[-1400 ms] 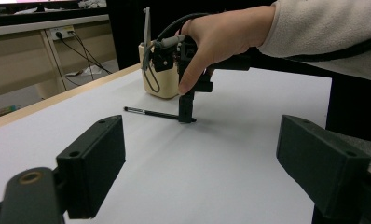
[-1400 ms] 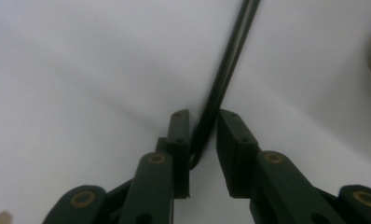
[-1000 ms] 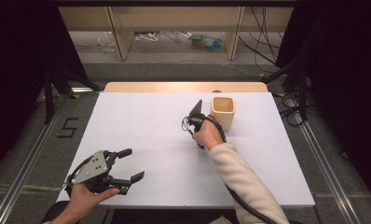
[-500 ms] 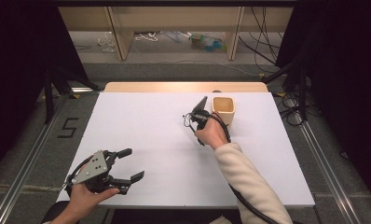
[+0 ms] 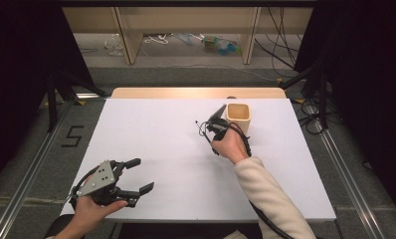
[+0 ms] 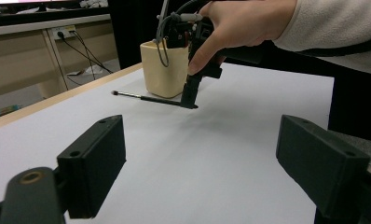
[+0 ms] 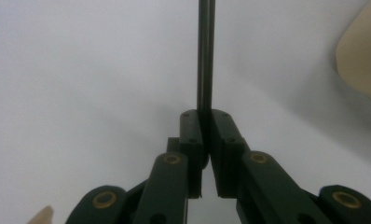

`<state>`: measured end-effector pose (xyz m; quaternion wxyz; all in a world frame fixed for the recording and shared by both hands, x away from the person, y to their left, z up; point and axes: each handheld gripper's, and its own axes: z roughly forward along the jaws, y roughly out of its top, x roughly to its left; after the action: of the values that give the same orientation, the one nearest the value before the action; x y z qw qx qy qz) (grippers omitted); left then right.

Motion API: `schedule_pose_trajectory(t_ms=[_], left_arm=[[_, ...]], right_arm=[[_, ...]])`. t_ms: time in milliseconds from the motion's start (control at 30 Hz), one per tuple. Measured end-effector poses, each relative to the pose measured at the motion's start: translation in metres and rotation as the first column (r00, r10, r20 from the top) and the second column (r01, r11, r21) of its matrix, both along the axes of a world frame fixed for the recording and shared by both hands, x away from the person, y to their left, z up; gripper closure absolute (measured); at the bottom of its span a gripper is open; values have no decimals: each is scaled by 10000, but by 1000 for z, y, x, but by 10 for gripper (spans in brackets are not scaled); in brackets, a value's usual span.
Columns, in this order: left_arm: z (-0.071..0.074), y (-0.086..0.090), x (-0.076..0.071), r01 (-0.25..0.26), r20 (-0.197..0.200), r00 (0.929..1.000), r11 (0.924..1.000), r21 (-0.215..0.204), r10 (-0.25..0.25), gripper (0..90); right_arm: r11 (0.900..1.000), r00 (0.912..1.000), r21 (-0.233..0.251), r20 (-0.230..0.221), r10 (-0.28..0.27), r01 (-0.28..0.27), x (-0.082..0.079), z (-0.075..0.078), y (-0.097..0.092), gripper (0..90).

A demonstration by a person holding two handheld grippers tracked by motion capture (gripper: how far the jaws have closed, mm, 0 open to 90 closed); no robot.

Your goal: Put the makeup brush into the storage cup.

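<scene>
Right gripper [image 6: 189, 100]: jaws pinched together on one end of a thin black brush with a small reddish-brown tip [image 6: 144, 97]. In the right gripper view the dark handle [image 7: 205, 56] runs straight out from between the closed pads. The gripper points steeply down; its tips are at, or just above, the white table sheet [image 5: 156, 134]; contact with the sheet cannot be confirmed. The brush lies nearly level, low over the sheet, bristle end pointing left in the left gripper view.

Location of brush: far right part of the table, just beside the cream square-sided cup [image 5: 238, 117]. In the left gripper view it passes in front of the cup's base; touching or apart cannot be told. The cup stands upright, mouth up.

Right hand [image 5: 231, 145]: wrapped round the gripper body, cream fleece sleeve [image 5: 270, 199] trailing to the near edge.

Left gripper [image 5: 136, 175]: near left corner, held low over the sheet, jaws spread wide with nothing between them, well apart from brush and cup.
</scene>
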<state>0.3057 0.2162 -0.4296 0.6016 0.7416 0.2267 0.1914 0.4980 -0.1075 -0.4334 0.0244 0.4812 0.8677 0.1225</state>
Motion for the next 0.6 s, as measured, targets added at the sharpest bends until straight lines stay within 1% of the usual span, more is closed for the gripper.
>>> schedule_pose_trajectory(t_ms=[67,167,200,267,333,367,400,433,467,500,533,567,600], left_arm=[[0,0,0,7,-12,10000,10000,14,-7,157],[0,0,0,15,-20,10000,10000,24,-15,157],[0,0,0,12,-22,10000,10000,22,-12,157],[0,0,0,7,-21,10000,10000,32,-7,157],[0,0,0,1,-21,10000,10000,28,-1,157],[0,0,0,5,-18,10000,10000,30,-5,157],[0,0,0,1,-21,10000,10000,30,-1,157],[0,0,0,0,-26,10000,10000,28,0,157],[0,0,0,-3,-30,10000,10000,28,3,157],[0,0,0,-3,-30,10000,10000,28,3,157],[0,0,0,-1,-26,10000,10000,25,1,157],[0,0,0,-1,-21,10000,10000,31,1,157],[0,0,0,-7,-24,10000,10000,31,7,157]], right_arm=[[9998,9999,159,108,-111,110,-2,1,-3,846],[9996,9998,270,208,-64,59,-3,2,-5,846],[9992,9990,402,451,-62,44,-4,2,-6,846],[9988,9982,493,607,31,-61,-5,3,-9,846],[9987,9980,516,624,-7,-25,-5,3,-9,846],[9979,9970,646,773,-15,-35,-6,3,-10,846],[9979,9969,653,781,-44,-7,-7,4,-11,846],[9973,9971,712,720,-225,174,-8,5,-10,846],[9968,9954,794,960,-43,-34,-9,4,-12,846],[9968,9954,794,960,-43,-34,-9,4,-12,846],[9955,9953,949,955,-141,50,-10,5,-13,846],[9946,9934,1033,1130,-206,89,-11,4,-13,846],[9946,9934,1033,1130,-206,89,-11,4,-13,846]])
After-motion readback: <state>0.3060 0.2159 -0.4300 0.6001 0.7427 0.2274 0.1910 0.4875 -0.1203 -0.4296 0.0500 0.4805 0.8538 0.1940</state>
